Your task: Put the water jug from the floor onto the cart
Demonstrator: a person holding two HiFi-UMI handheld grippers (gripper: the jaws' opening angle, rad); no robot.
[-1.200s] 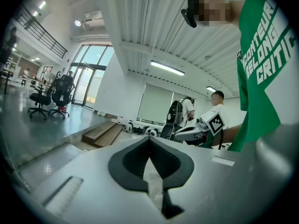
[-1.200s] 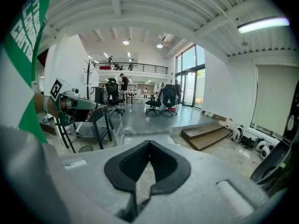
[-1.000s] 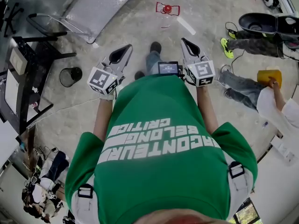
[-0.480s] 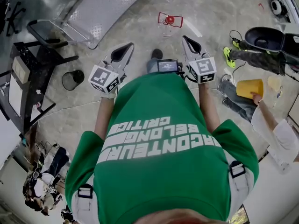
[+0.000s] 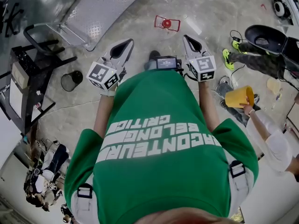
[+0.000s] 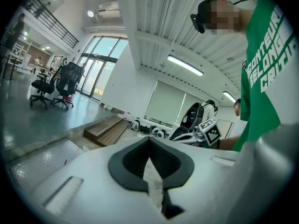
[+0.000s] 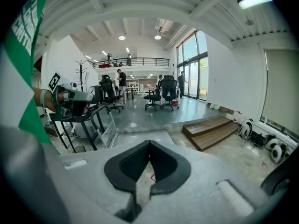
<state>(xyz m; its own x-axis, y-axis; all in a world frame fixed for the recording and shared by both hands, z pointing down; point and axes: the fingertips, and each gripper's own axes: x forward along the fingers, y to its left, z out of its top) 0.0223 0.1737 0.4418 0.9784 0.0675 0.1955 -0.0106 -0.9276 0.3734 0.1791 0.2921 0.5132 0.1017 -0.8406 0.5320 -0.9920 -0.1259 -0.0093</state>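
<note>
Seen closed and empty: left gripper point(image 5: 125, 45), right gripper point(image 5: 188, 40). What's probably the water jug point(image 5: 167, 23) is spotted ahead, nearer the right gripper; cart point(image 5: 98, 8) left of it.

Small red item point(image 5: 167, 23) on the floor too small to identify, diamond-plate cart point(image 5: 100, 8) cut by the top edge, wearer's legs point(image 5: 149, 64) mostly hidden beneath green shirt point(image 5: 161, 171)
</note>
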